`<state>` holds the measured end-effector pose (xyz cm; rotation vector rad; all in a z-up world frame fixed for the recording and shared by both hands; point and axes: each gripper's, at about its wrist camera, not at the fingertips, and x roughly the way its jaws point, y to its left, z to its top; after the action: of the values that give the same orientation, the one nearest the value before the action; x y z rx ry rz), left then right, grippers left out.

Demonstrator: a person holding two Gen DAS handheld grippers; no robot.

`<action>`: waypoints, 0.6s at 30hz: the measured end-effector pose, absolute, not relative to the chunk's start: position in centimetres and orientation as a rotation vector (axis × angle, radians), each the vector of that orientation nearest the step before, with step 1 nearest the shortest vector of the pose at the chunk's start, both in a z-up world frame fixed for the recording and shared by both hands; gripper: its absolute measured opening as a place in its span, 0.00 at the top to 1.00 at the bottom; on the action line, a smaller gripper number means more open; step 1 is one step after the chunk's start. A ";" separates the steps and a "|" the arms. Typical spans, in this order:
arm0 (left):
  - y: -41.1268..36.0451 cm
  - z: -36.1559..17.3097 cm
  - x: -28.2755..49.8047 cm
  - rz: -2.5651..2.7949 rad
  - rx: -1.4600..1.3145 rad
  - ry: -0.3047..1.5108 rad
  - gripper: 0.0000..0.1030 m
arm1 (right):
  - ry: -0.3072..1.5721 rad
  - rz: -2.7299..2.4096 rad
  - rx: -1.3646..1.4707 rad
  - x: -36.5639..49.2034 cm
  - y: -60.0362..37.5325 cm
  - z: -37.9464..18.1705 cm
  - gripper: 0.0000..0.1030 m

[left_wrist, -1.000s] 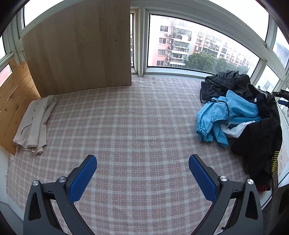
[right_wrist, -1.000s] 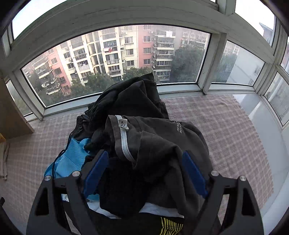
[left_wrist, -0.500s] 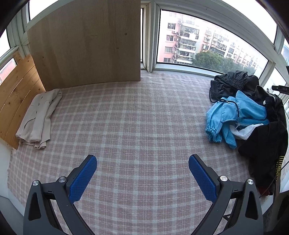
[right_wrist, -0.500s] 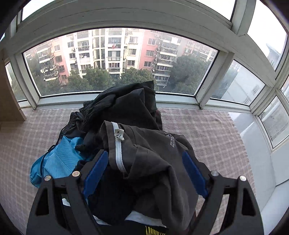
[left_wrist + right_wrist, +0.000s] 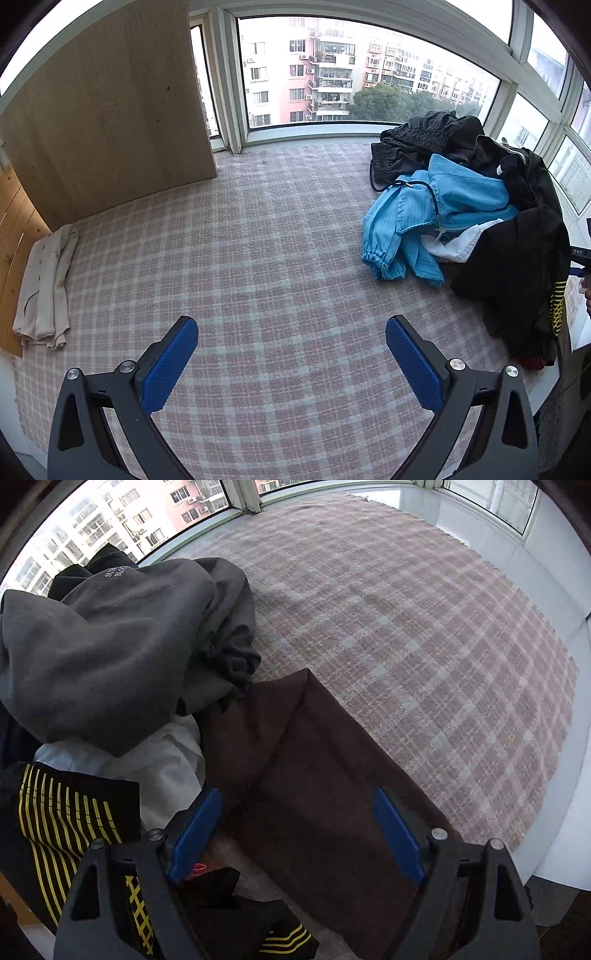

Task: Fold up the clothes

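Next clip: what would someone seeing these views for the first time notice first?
The clothes heap on the right of the plaid mat, with a bright blue garment against dark ones. Close up, the open right gripper hovers over a brown cloth beside a grey hoodie. A folded beige garment lies far left.
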<state>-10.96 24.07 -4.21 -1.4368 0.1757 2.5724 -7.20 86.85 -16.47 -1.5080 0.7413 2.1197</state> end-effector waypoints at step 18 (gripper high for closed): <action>23.5 -4.3 -9.9 2.592 -1.452 0.189 0.01 | 1.024 2.588 -1.174 -7.9 82.3 -8.8 0.96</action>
<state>-9.91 23.54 -4.27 -1.4523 0.1892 2.5918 -7.89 82.35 -8.76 -1.1735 1.0240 2.5883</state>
